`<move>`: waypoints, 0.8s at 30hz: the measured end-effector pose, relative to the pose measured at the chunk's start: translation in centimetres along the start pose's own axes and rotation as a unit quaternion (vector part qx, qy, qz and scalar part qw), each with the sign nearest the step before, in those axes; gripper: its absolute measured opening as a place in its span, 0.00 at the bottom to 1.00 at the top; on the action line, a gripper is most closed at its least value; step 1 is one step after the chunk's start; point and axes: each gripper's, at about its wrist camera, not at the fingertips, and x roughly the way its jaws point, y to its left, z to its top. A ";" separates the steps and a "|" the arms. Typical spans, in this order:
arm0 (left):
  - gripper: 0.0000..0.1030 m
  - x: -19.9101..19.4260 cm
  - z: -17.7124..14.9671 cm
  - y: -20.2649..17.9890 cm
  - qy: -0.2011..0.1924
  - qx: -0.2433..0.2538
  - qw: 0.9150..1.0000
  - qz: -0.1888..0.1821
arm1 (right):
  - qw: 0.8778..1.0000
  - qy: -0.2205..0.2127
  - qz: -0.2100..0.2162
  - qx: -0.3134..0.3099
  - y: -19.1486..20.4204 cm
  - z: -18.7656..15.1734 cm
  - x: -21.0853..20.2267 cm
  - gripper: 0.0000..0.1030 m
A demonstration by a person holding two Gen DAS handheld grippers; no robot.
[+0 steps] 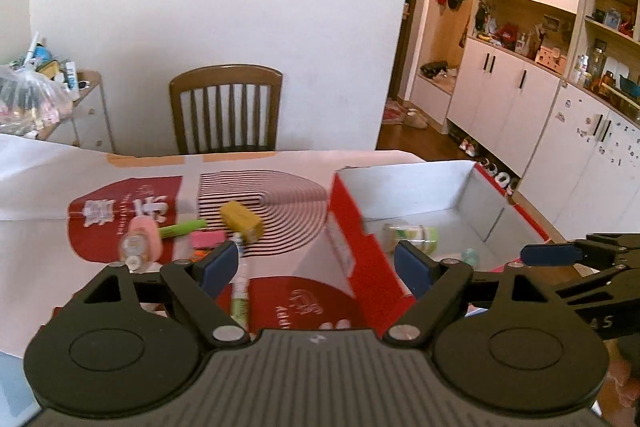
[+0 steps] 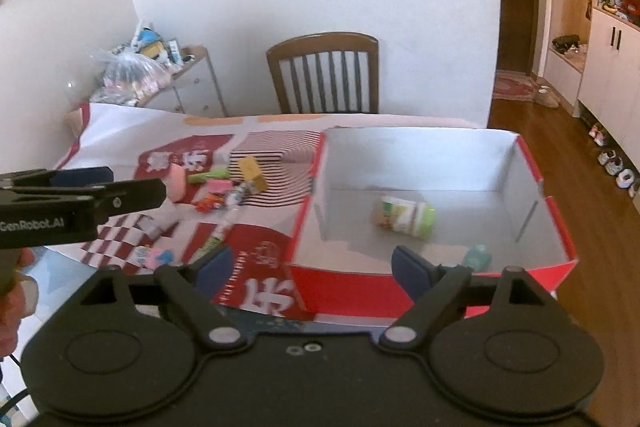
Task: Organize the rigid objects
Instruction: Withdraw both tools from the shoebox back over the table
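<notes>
Two things boxed, a heap left to clear

Both tools are between trips. The left hand-held gripper (image 1: 316, 267) has its jaws spread wide with nothing between them, and it looks across the counter (image 1: 48, 187) toward the pile. The right hand-held gripper (image 2: 308, 269) is likewise spread and empty, and it hangs at the near wall of the red box (image 2: 400, 291).

In the right wrist view the box fills the side toward 3 o'clock. On its floor lie a green-capped bottle (image 2: 404, 217) on its side and, toward 5 o'clock from it, a small teal thing (image 2: 478, 255) against the near wall; what that is I cannot tell.

The pile sits toward 9 o'clock from the box: a yellow block (image 1: 242, 221), a pink roll (image 1: 146, 237) at its 9 o'clock, a green marker (image 1: 182, 229) between them, a pink eraser (image 1: 208, 239) and a tube (image 1: 240, 291) lying toward 6 o'clock.

My judgement: the step in hand is the reach for a fresh item. The next move calls for picking one piece standing free of its neighbours. The yellow block looks easiest; the jaws should straddle its short sides before closing, then lift clear of the box wall.
</notes>
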 end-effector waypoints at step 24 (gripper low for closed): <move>0.92 -1.7 -5.9 11.6 0.024 -0.009 1.000 0.016 | 1.000 -0.017 0.010 0.015 9.4 -2.6 1.4 1.00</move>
